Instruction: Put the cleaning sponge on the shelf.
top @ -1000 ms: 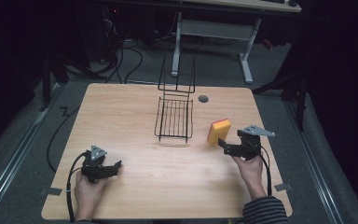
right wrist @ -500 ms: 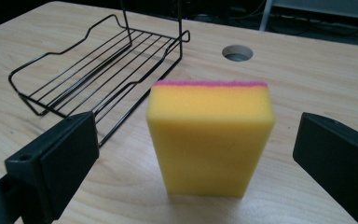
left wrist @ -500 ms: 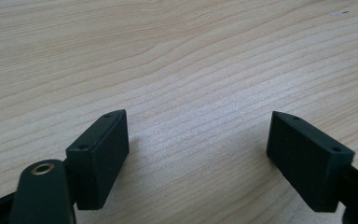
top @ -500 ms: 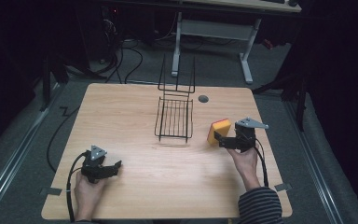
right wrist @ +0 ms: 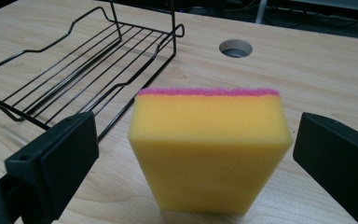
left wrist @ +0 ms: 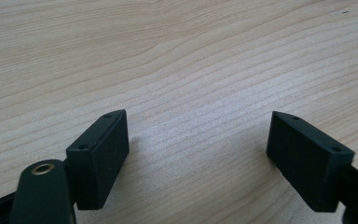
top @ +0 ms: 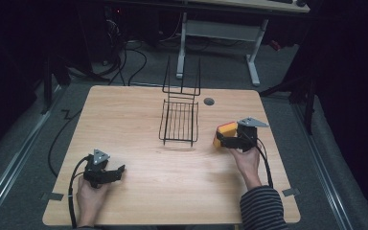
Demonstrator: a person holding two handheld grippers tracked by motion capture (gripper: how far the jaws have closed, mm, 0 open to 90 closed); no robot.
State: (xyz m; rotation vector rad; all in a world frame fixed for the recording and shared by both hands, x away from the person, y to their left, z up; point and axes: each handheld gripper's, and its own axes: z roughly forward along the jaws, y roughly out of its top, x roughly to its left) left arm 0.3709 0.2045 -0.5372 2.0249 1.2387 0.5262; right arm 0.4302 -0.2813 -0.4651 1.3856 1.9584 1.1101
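Right gripper view: the right tool (right wrist: 191,154) has just been opening its jaws and now stands wide, the yellow sponge (right wrist: 209,149) between them, ungripped, upright on the desk (right wrist: 307,70). It has closed in on the sponge, so a grasp looks next. Beyond lies the wire basket (right wrist: 84,65). The left tool (top: 106,173) rests open and empty.

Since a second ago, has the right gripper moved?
Yes. The right gripper has slid up the high view toward the wire rack, jaws just opened around the sponge.
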